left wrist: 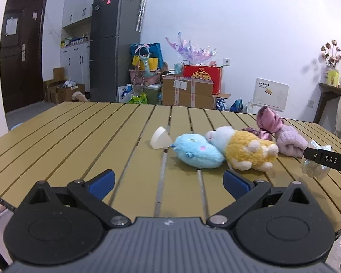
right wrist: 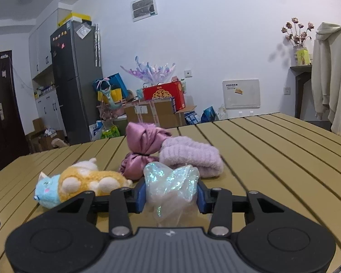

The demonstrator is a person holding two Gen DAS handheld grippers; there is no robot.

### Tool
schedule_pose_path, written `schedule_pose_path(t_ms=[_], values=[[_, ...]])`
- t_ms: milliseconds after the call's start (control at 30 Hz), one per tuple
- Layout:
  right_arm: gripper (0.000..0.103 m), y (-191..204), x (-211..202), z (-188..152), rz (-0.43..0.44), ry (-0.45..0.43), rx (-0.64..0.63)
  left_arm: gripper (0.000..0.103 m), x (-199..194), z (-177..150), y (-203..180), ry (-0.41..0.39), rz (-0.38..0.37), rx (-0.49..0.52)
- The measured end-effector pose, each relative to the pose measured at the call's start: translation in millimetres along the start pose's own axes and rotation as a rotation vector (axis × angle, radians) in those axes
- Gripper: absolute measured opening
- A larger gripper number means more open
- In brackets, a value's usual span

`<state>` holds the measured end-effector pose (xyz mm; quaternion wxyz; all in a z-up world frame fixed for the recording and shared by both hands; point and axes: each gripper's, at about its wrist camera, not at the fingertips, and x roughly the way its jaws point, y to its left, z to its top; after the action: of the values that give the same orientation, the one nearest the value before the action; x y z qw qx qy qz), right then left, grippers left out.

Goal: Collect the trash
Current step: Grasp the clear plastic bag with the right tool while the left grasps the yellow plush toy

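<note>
A: Right gripper (right wrist: 171,196)?
B: I have it pinching the iridescent wrapper (right wrist: 170,182) just above the table (right wrist: 272,150), trash separated from toys.
A: Left gripper (left wrist: 169,182)?
B: Spread, empty, ready for the white wedge (left wrist: 160,138).

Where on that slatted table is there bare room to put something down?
The table is bare across its whole left part, from the white wedge out to the edge. It is also bare on the far right, beyond the lilac knit piece. The middle is crowded: blue plush, yellow plush and pink satin bundle lie bunched together.
</note>
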<state>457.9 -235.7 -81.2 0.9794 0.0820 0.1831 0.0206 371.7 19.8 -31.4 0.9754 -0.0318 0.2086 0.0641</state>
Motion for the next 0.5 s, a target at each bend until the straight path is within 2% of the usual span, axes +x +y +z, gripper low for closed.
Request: schedule_pose_path(t_ms=[500], values=[[0.041, -57, -10, 8, -0.044, -0.04, 0.089, 0.103, 37, 21, -91, -0.011, -0.013, 0.149]])
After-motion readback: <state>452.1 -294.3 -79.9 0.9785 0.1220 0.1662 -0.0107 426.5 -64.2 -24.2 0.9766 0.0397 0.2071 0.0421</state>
